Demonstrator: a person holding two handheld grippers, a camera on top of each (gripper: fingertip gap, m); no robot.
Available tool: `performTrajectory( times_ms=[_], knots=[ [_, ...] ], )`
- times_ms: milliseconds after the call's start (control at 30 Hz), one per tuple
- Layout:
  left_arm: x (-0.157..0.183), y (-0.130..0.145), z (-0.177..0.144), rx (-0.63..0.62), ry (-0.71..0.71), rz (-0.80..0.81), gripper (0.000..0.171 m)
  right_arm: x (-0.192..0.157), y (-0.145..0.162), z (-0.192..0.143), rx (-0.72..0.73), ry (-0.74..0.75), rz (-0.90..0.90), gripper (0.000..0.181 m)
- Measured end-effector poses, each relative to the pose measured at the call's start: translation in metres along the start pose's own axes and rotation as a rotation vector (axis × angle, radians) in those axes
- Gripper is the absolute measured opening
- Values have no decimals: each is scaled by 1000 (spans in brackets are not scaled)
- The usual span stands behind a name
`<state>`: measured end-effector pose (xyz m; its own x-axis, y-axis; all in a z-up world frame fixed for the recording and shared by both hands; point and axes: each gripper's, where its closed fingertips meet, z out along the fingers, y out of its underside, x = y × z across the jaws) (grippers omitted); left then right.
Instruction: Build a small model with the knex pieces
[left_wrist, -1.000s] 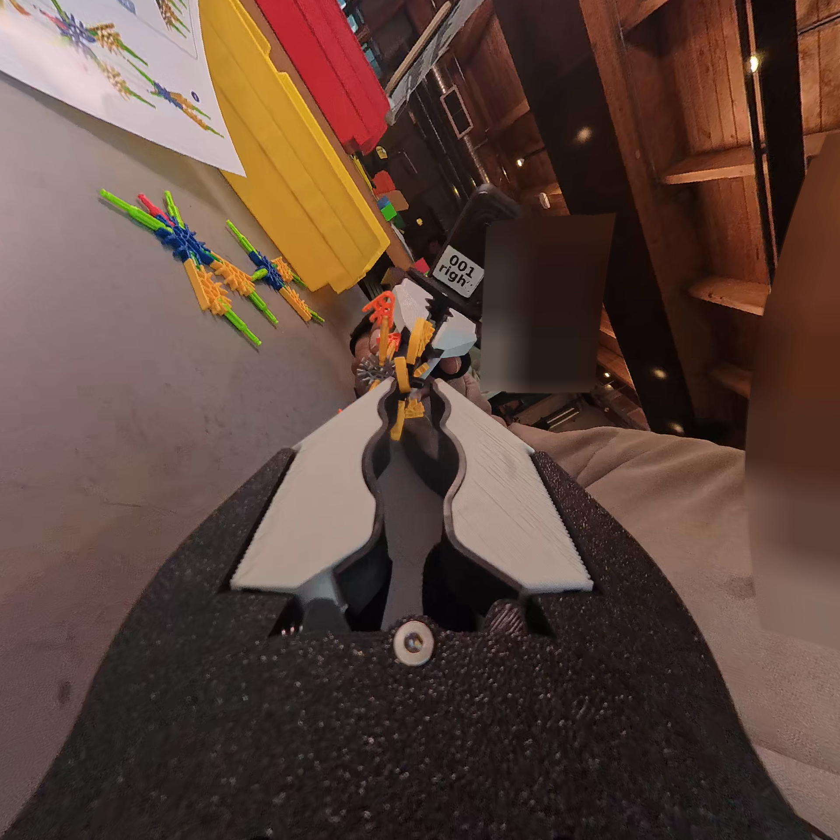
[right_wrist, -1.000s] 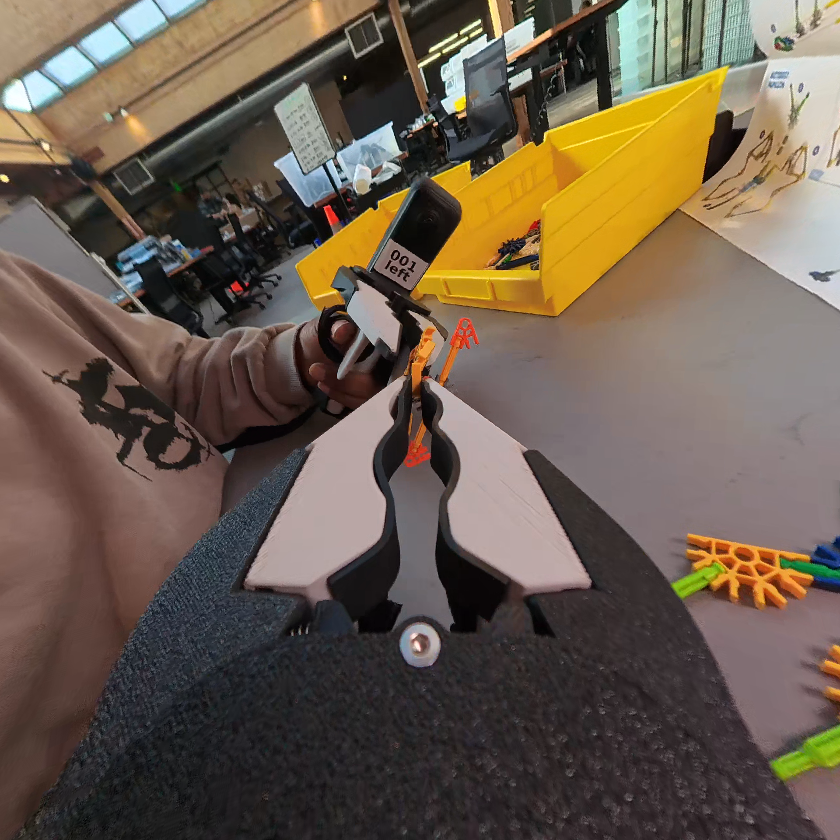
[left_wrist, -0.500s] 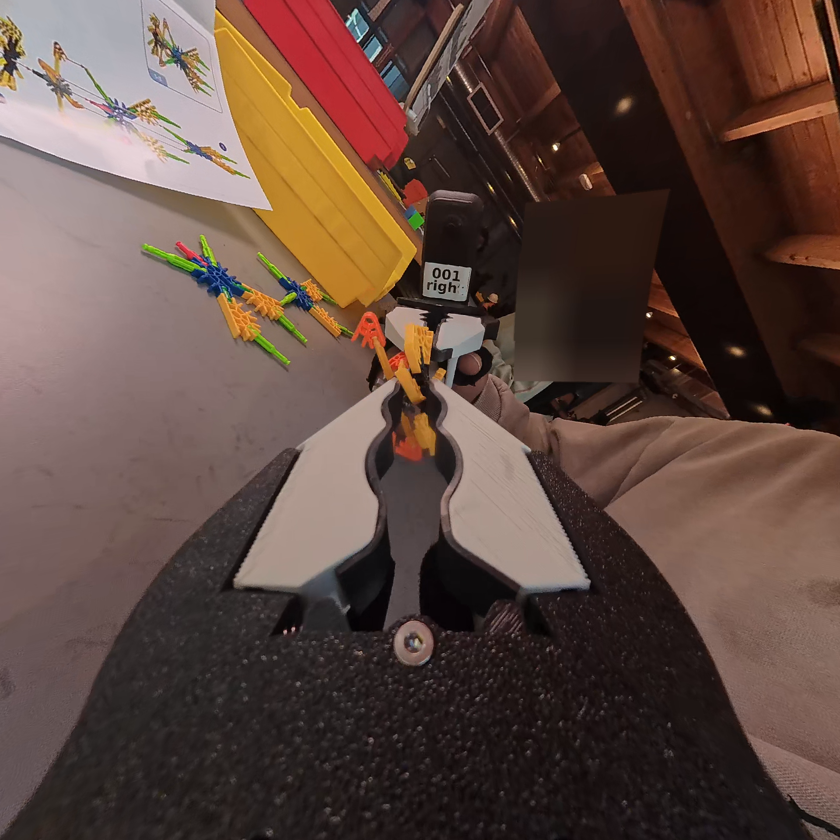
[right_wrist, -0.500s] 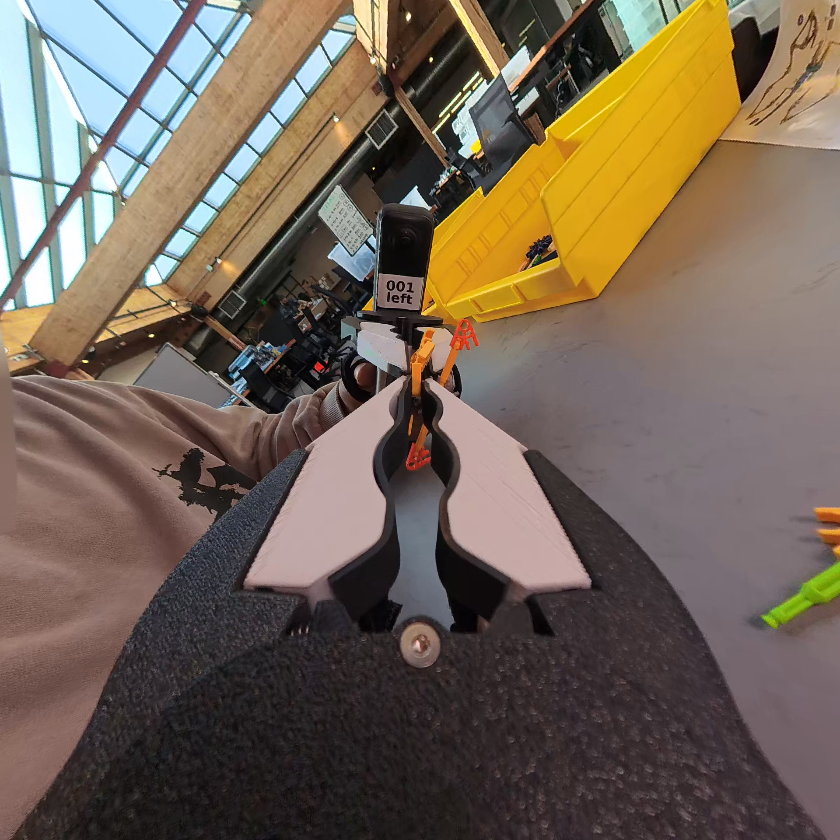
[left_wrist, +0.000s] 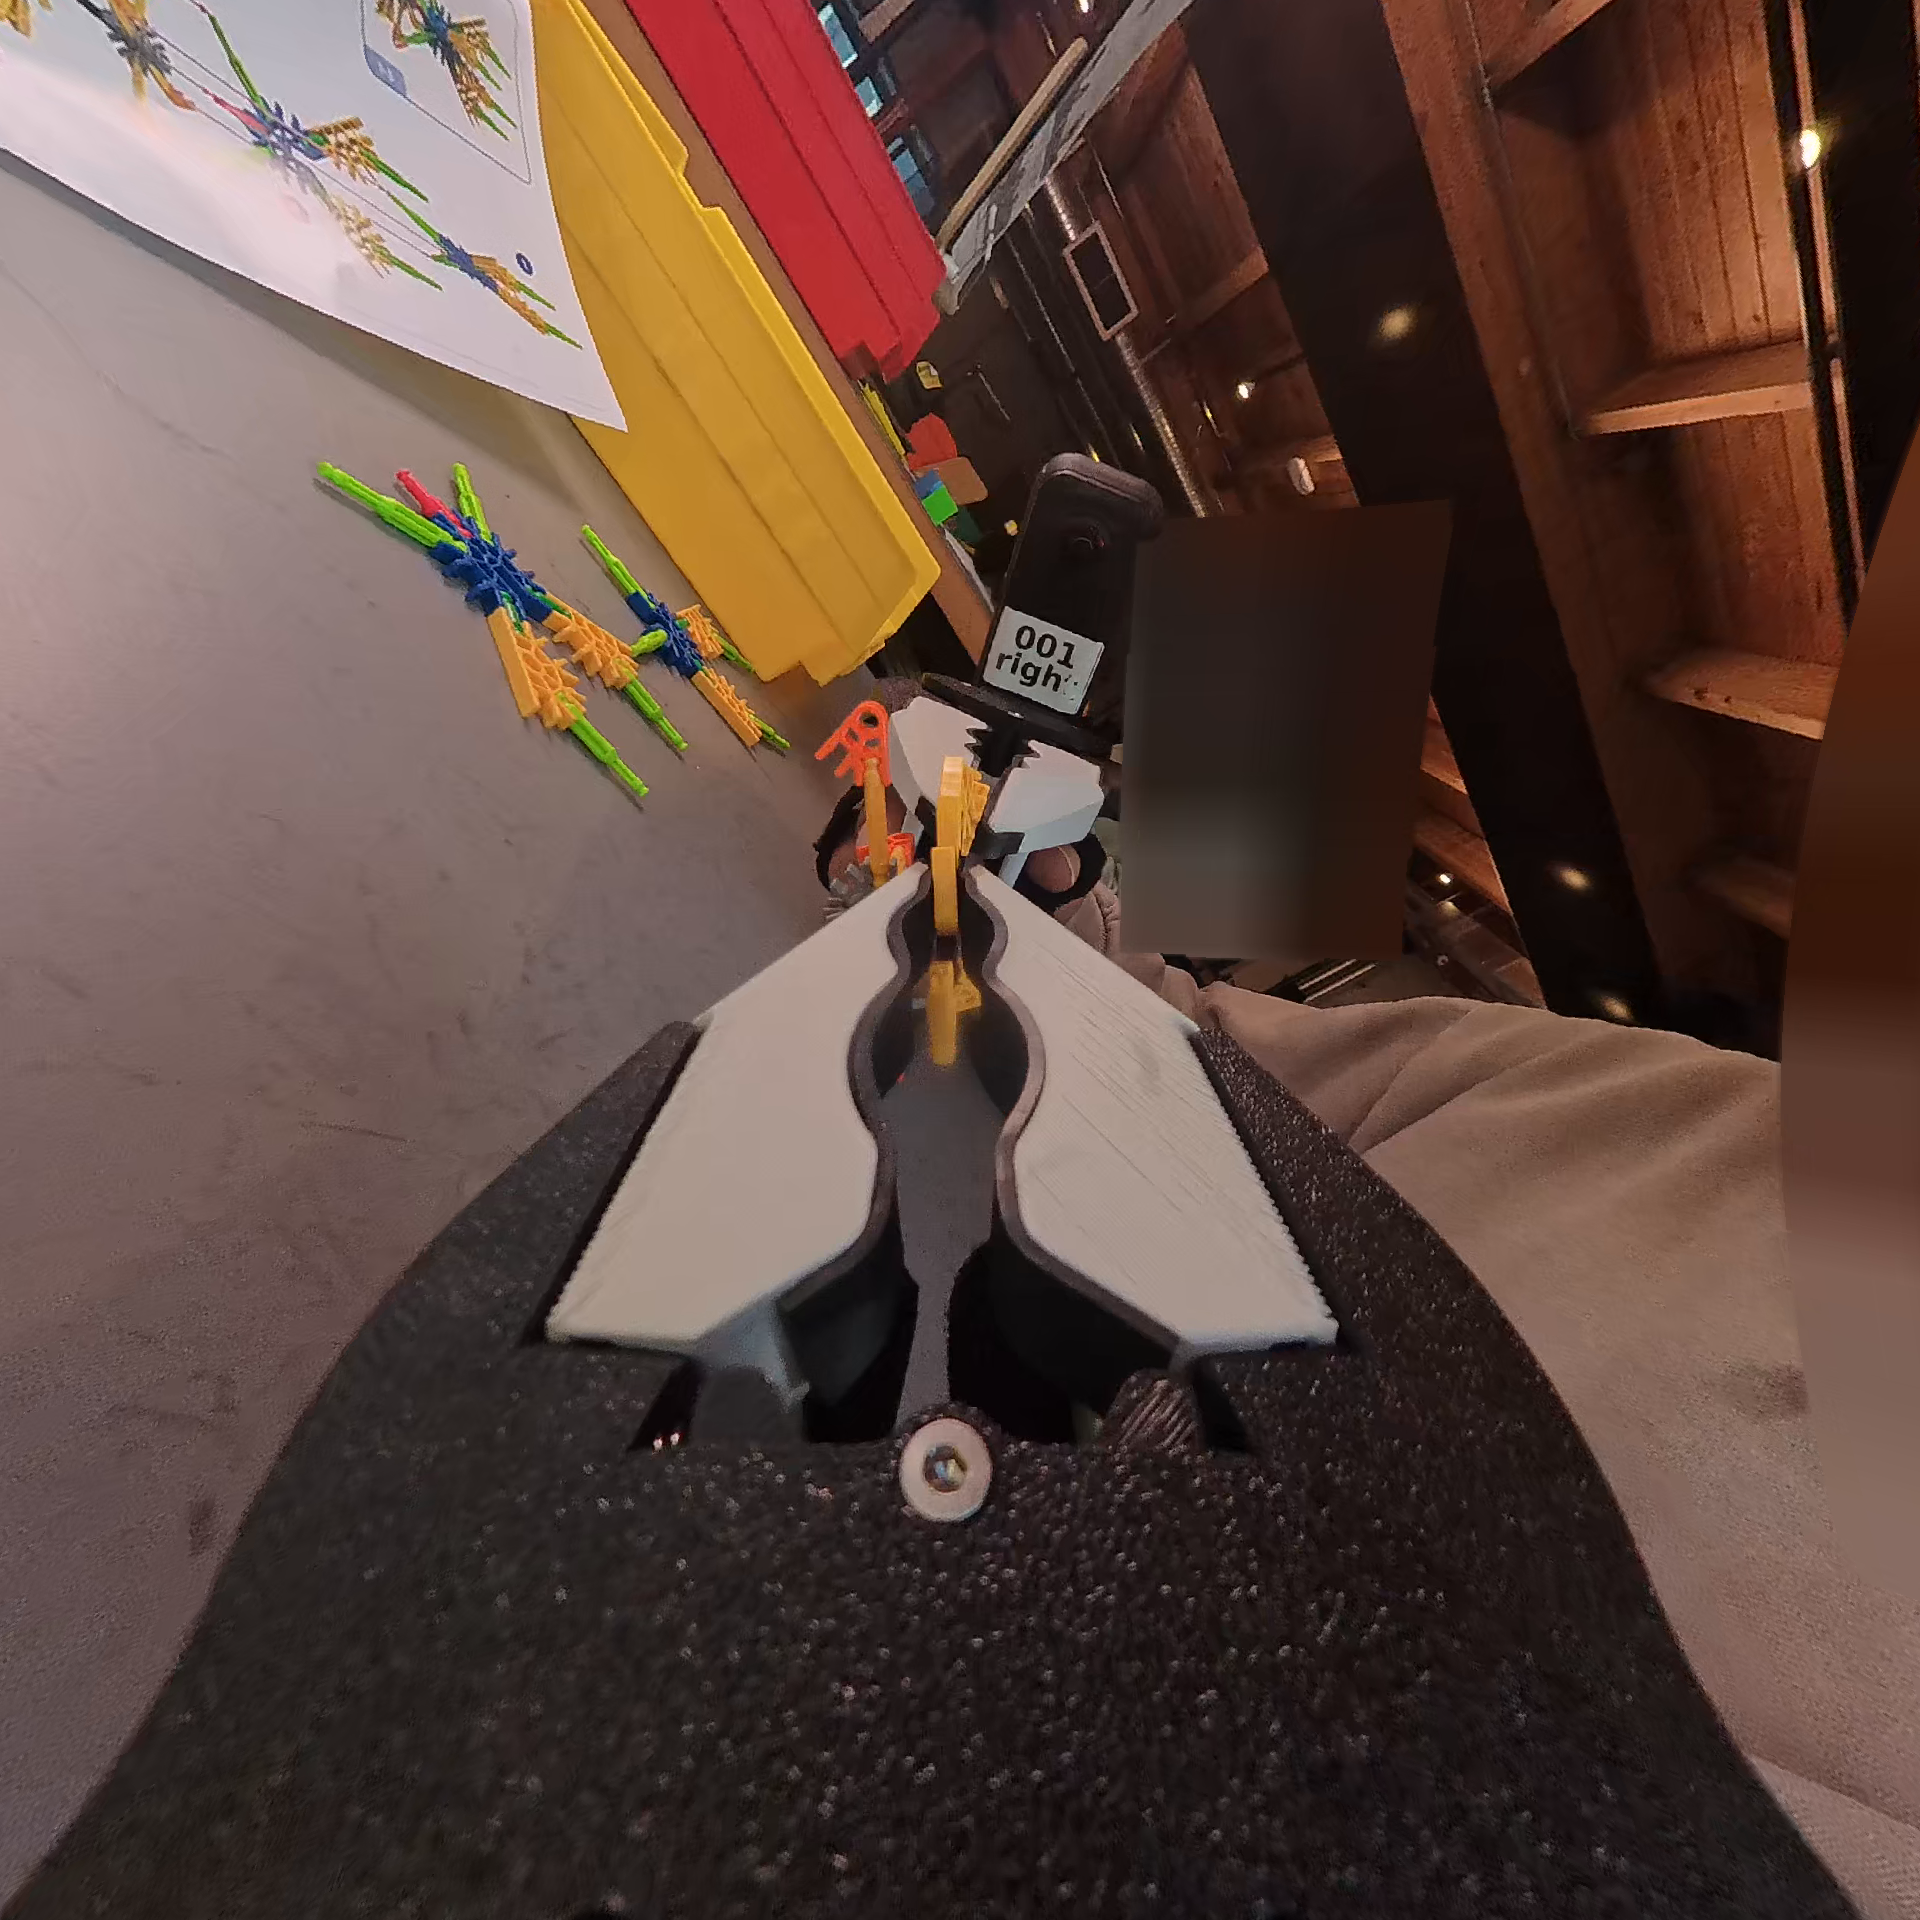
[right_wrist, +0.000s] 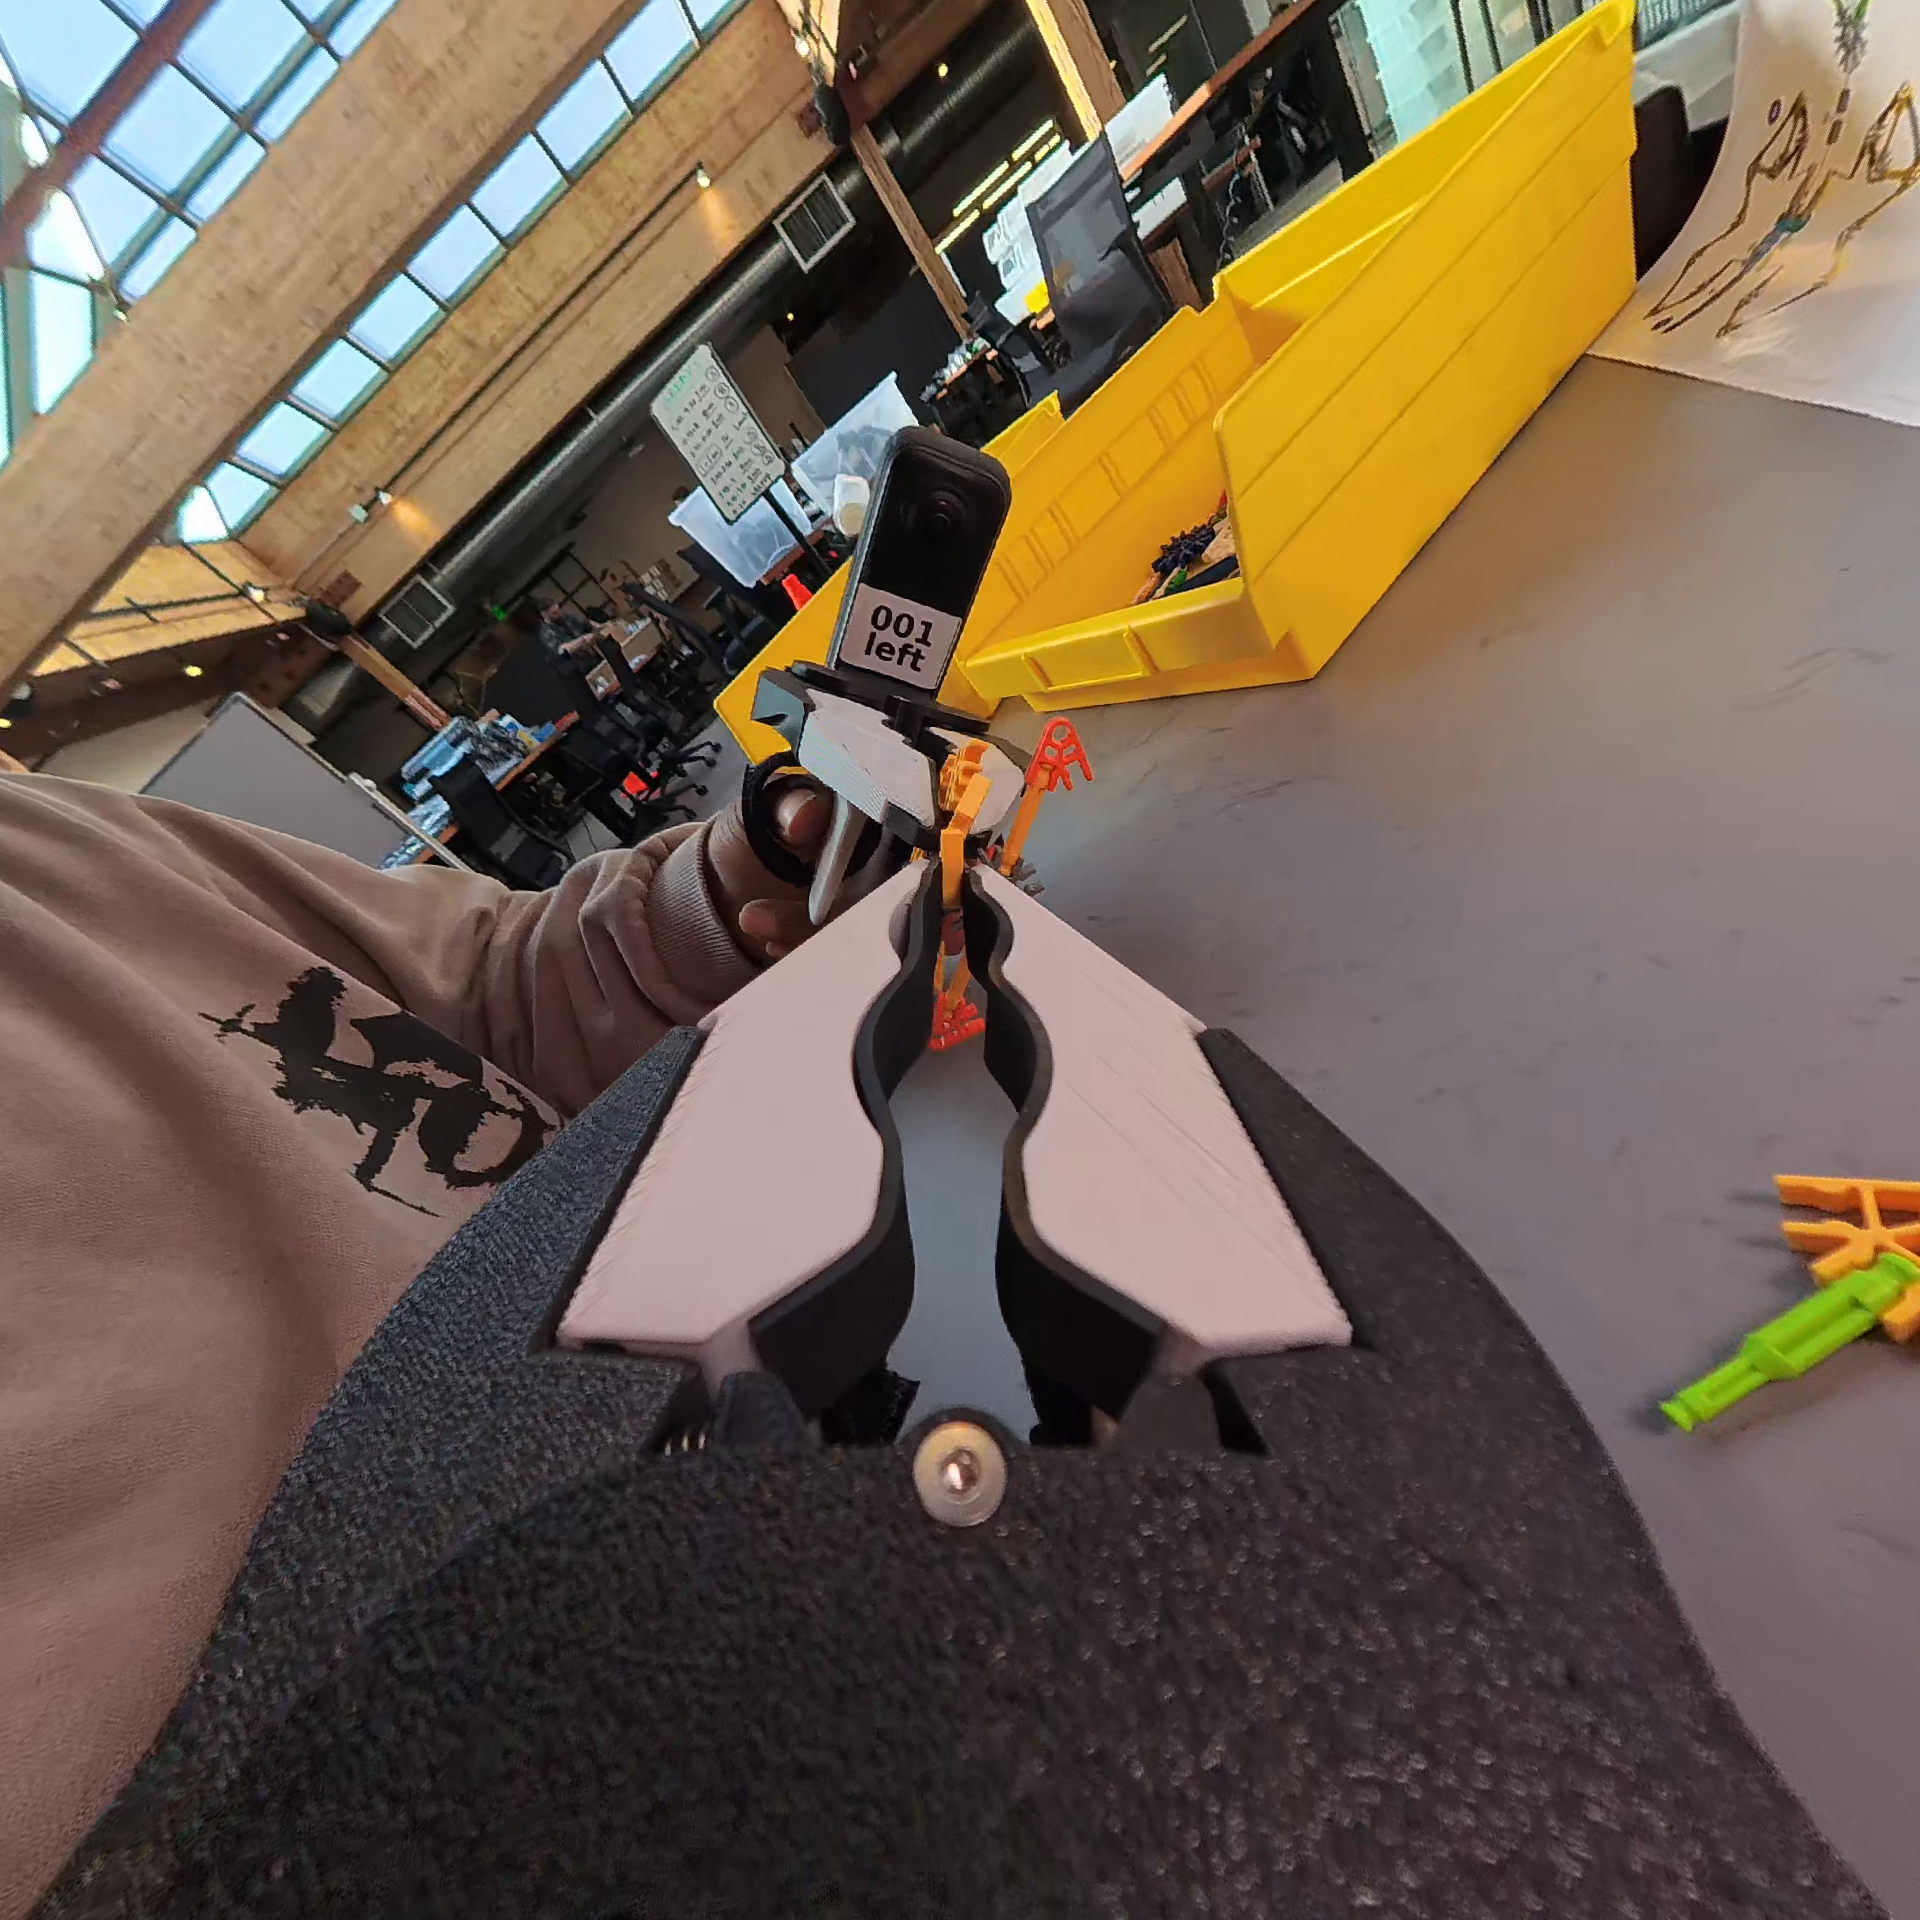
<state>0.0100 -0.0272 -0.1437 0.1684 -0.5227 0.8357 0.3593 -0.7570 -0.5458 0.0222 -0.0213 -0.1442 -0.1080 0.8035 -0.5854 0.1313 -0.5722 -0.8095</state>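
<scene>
Two grippers met tip to tip over a grey table, both clamped on one small toy assembly.

The left gripper (left_wrist: 943, 883) had its jaws narrow and pressed on a yellow connector piece (left_wrist: 948, 935); the right gripper (right_wrist: 948, 883) had its jaws narrow on the orange rod assembly (right_wrist: 954, 971) joined to it, held in the air above the table (right_wrist: 1455, 935). An orange fan-shaped end (left_wrist: 858, 736) stood out at the side. How the pieces joined between the tips was hidden. A green rod (right_wrist: 1787, 1340) with an orange connector lay near, cut by the frame edge. Farther, a flat assembly of blue, green and yellow pieces (left_wrist: 540, 613) lay with bare table around it. Beyond, a yellow bin (right_wrist: 1351, 499) held dark and coloured parts, too small to tell; a printed sheet (left_wrist: 312, 187) lay beside the bins.
</scene>
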Motion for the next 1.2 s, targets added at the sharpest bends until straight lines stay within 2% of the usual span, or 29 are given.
performTrajectory(
  times_ms=[233,467,600,1067,1200],
  knots=[
    [2,0,-1,14,38,-112,2,-3,-2,0,-28,34,-151,2],
    [5,2,0,10,60,-160,2,-7,-1,-2,-90,116,-473,3],
    [7,2,1,9,72,-177,2,-9,-1,-3,-92,125,-556,3],
    [10,1,1,12,85,-161,2,-10,-3,-4,-55,-3,-192,3],
    [18,-3,2,25,91,-48,2,-14,-10,-5,-14,-41,-112,1]
  ],
)
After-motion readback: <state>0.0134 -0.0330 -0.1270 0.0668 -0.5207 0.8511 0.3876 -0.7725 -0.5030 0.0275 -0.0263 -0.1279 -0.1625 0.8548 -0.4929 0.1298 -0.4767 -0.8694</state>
